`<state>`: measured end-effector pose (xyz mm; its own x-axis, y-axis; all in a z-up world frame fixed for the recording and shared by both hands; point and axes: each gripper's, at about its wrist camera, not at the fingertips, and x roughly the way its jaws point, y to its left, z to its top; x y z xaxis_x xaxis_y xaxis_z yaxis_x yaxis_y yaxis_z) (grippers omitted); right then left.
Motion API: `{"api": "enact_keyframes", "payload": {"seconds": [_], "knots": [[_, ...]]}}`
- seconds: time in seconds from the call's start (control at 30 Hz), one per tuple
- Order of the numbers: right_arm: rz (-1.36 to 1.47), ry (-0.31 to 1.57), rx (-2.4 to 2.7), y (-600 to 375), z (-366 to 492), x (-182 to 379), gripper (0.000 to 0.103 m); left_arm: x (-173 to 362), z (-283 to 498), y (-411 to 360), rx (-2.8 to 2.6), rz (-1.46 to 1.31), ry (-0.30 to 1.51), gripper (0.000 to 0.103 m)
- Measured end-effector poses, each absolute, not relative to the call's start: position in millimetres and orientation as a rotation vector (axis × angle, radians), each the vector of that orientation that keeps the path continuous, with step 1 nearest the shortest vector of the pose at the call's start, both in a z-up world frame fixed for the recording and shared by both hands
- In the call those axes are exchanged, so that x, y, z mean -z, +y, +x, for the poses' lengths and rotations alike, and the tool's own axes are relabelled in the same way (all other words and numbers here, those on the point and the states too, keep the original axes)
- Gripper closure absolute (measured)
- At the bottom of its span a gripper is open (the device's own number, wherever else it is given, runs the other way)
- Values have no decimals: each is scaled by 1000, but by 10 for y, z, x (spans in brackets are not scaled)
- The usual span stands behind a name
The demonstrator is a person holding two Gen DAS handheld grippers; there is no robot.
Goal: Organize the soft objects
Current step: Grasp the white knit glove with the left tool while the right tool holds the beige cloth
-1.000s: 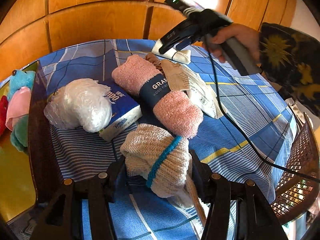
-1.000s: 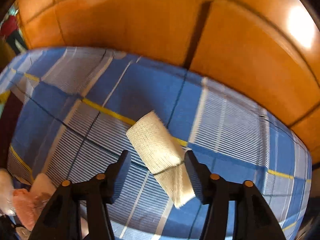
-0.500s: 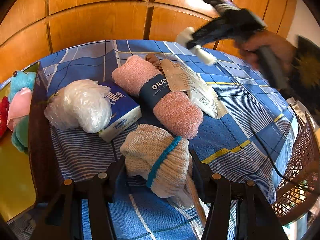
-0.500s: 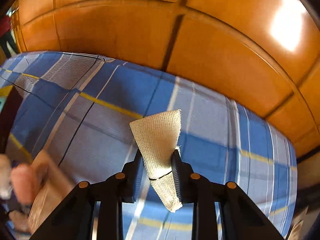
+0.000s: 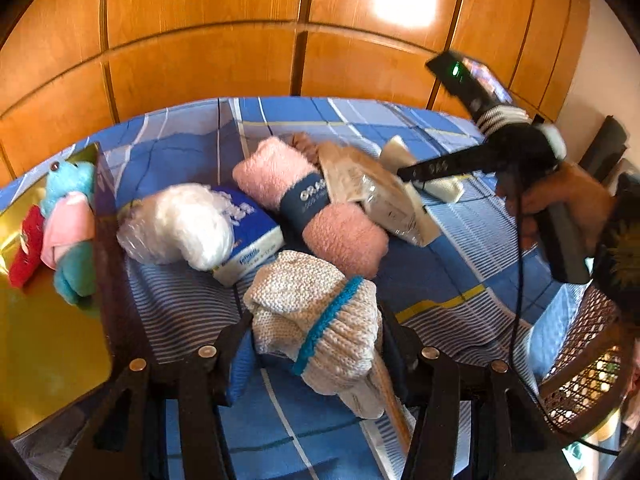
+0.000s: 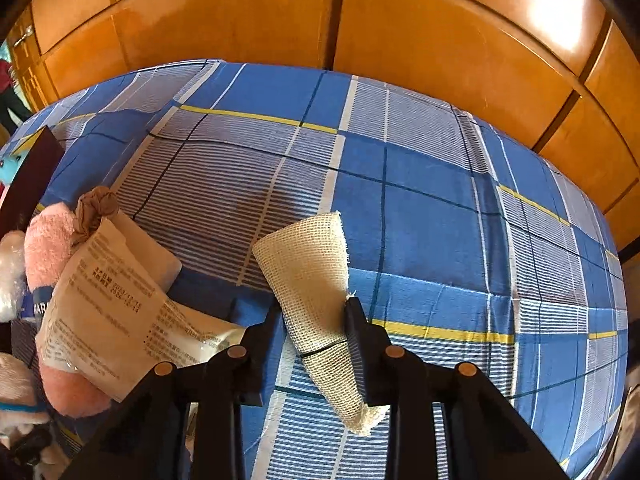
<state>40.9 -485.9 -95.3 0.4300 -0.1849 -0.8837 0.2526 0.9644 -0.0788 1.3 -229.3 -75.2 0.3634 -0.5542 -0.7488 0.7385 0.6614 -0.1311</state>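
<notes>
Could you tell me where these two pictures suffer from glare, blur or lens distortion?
Left wrist view: a glare patch on the wooden panels; the right gripper and the hand holding it are motion-blurred, while the knitted sock stays sharp. Right wrist view: glare on the panels at upper right; the gauze roll is crisp. Both views: fisheye bends the checked cloth and darkens the corners.

Orange wooden wall panels (image 5: 208,60) fill the top of the frame; a blue checked cloth (image 6: 420,208) spreads below; a wicker chair (image 5: 588,360) sits lower right.
</notes>
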Motion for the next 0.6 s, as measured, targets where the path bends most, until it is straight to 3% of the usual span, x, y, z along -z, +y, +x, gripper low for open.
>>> {"api": "enact_keyframes", "payload": {"seconds": [0.6], "knots": [[31, 1099, 273, -4801, 410, 973, 71, 228, -17, -1932, 821, 122, 797, 48]]}}
